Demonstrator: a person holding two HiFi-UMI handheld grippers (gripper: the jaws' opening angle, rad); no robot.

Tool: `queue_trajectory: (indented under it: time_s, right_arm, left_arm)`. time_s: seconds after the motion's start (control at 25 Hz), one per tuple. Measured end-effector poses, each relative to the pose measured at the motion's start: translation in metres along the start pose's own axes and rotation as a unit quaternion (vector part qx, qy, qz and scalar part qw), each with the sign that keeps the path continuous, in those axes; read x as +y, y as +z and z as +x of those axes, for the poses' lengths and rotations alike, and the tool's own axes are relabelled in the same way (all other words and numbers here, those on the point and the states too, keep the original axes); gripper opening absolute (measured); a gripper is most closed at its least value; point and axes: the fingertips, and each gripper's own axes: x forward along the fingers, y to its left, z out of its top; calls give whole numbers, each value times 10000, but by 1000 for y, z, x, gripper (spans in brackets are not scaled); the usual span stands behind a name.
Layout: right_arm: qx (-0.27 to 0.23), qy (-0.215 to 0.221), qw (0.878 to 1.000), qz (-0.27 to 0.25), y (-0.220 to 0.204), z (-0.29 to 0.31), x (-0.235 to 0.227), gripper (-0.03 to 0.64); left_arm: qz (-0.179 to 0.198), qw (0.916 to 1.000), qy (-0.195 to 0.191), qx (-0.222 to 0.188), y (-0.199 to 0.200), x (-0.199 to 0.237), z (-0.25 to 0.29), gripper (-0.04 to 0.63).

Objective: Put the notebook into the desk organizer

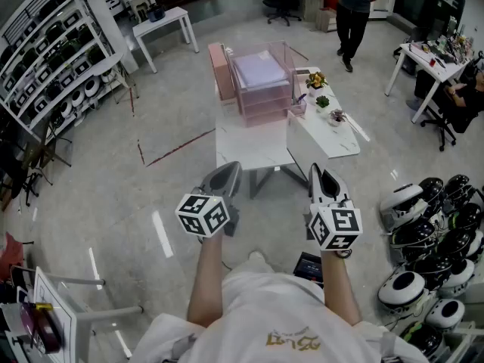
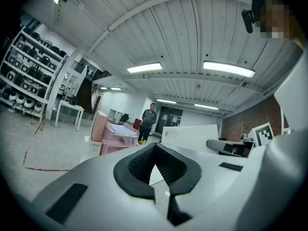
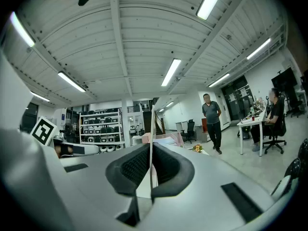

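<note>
The right gripper [image 1: 318, 176] has its jaws closed on the notebook [image 1: 321, 134], a thin white one held upright. The right gripper view shows it edge-on as a narrow white strip [image 3: 151, 138] pinched between the pads. The left gripper view shows its flat white cover [image 2: 192, 137] off to the right. The left gripper [image 1: 227, 172] is held level beside it, its jaws closed together with nothing between them.

Both grippers are held short of the near edge of the white table [image 1: 246, 153]. The pink desk organizer [image 1: 265, 89] stands at the far end of the table, with a stack of white paper [image 1: 259, 70] lying on its top tier and a pink upright panel [image 1: 221, 70] against its left side. The notebook is well apart from the organizer, over the right part of the table.

Three small potted plants [image 1: 324, 101] stand in a row to the right of the organizer, just past the notebook's far edge. The stretch of table between the left gripper and the organizer is bare.

A person [image 1: 355, 10] stands on the floor beyond the table. Shelves [image 1: 53, 59] of rounded white devices line the left wall, and more of these devices [image 1: 423, 233] lie heaped on the floor at the right.
</note>
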Motion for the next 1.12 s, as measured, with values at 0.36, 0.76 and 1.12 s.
queue_trajectory:
  time_s: [0.36,0.76,1.12]
  right_arm:
    - [43,23,10000,65,-6,2,1,20]
    - [-252,41,9995,187,12,3,-1,20]
    - [-516,422,9958,632,32,45,-19,20]
  left_arm:
    - [-196,9997,117,30,-7,10,-3,17]
    - [-406,9992,-35,32,1,8,-3,17]
    - [-653,9976,-167,132,14,24,26,17]
